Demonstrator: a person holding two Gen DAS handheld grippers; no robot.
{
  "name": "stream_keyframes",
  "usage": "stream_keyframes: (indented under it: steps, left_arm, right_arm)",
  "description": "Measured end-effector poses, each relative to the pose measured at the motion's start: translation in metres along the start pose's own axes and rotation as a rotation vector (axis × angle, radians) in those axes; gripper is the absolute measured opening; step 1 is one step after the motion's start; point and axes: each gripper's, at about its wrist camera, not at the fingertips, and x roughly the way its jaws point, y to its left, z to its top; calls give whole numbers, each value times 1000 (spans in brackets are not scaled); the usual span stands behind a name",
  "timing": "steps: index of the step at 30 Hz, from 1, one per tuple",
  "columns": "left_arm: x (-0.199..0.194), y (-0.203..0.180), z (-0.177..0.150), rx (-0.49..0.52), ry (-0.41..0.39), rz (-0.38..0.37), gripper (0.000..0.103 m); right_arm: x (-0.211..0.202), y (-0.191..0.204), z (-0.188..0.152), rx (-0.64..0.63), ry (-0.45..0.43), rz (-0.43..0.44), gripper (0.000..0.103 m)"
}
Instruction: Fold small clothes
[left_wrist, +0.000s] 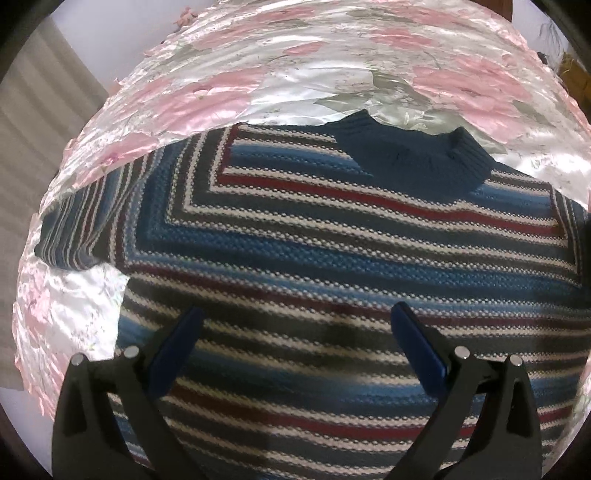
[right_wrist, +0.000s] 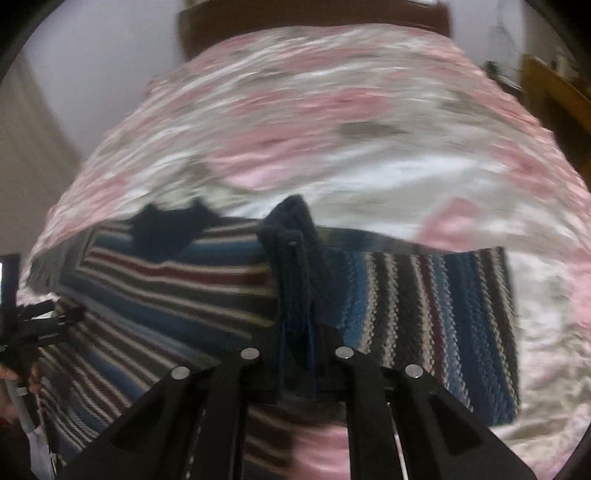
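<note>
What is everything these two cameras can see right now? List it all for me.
striped sweater: one, blue, white, grey and dark red stripes, spread flat on the bed
collar: one, dark blue ribbed, at the sweater's far edge
sleeve cuff: one, dark blue ribbed, lifted up and pinched in the right gripper
bedspread: one, shiny white with pink flowers, under the sweater
headboard: one, brown, at the far end of the bed
left gripper: one, black with blue pads, open above the sweater's body
right gripper: one, black, shut on the sleeve cuff
</note>
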Motion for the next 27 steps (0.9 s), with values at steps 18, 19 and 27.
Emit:
stream_keyframes:
  steps: [18, 19, 27]
  left_arm:
    - [-15, -124, -5, 86, 93, -381, 100]
    - [-14, -135, -5, 96, 106, -396, 100]
    - [18, -197, -2, 97, 231, -443, 81]
  right_arm:
    - [-61, -44, -36, 138, 0, 119, 46]
    - [-65, -52, -38, 147, -2, 112, 47]
    - [-76, -95, -74, 176, -22, 75, 48]
